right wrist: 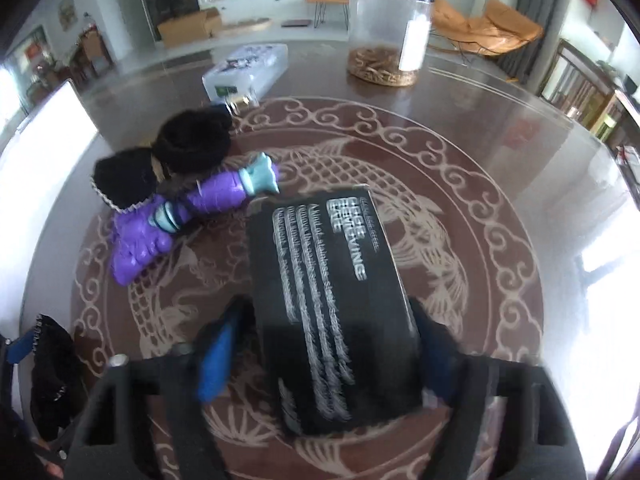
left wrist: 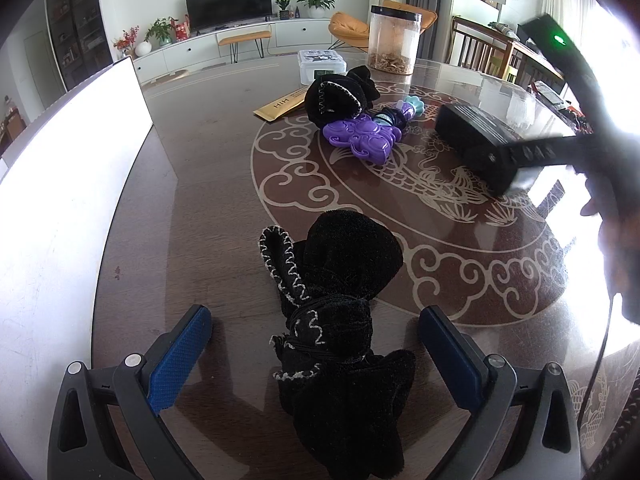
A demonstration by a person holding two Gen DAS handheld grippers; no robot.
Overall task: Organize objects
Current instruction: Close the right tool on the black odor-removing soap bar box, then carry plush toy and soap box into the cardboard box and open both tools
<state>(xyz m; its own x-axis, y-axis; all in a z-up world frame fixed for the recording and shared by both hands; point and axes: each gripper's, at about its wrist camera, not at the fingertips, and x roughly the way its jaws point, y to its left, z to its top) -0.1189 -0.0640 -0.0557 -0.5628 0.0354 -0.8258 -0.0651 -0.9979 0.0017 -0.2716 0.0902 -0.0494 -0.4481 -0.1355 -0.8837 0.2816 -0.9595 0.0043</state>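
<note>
A black box (right wrist: pixel 332 300) with white lettering lies at the centre of the right wrist view, between the right gripper (right wrist: pixel 320 356)'s blue-padded fingers (right wrist: pixel 214 364). The picture is smeared, so I cannot tell whether the pads press its sides. The box rests on a round dark table (right wrist: pixel 460 152) with a pale dragon and cloud pattern; bare tabletop lies to its right and beyond it.

To the box's left, a purple toy (right wrist: pixel 160 232) lies close by, touching a black pouch (right wrist: pixel 160 164) with pale stitching. At the top of the frame stand a clear plastic case (right wrist: pixel 248 68) and a clear jar (right wrist: pixel 390 32) with a black lid, well apart from the box.

In the left wrist view, a second black pouch (left wrist: pixel 336 320) lies between the left gripper (left wrist: pixel 316 356)'s blue fingers (left wrist: pixel 180 360), which stand wide and clear of it on both sides. A white panel (left wrist: pixel 60 220) borders the table at the left edge. At right, a hand (left wrist: pixel 608 232) holds the right gripper, angled down onto the box.

Counted: two pouches, one toy, one box, one jar, one case.
</note>
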